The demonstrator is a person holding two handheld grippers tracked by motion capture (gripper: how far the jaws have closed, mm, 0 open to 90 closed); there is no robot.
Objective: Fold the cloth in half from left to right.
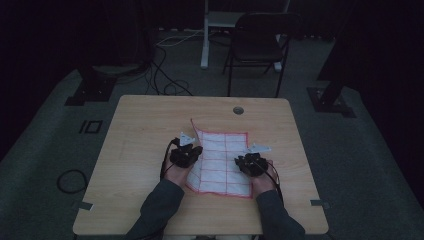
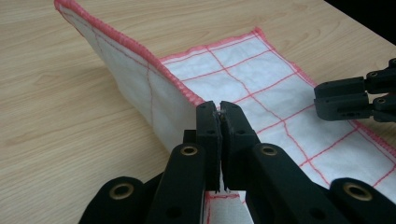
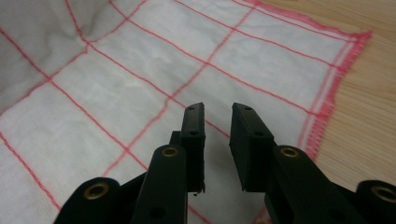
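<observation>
White red-gridded cloth [image 2: 261, 74] on wood table [image 1: 145, 130], left gripper [image 2: 219, 109] jaws pinching its hem, right gripper [image 3: 218, 114] jaws parted.

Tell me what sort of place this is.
Probably a dim lab or recording studio: a light wooden table on grey carpet, black floor stands, loose cables, and a black folding chair.

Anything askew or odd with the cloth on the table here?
The white cloth with red grid lines is not lying flat: its left edge is lifted off the table, pinched in the shut left gripper. The right gripper hangs open above the cloth. No damage shows.
</observation>
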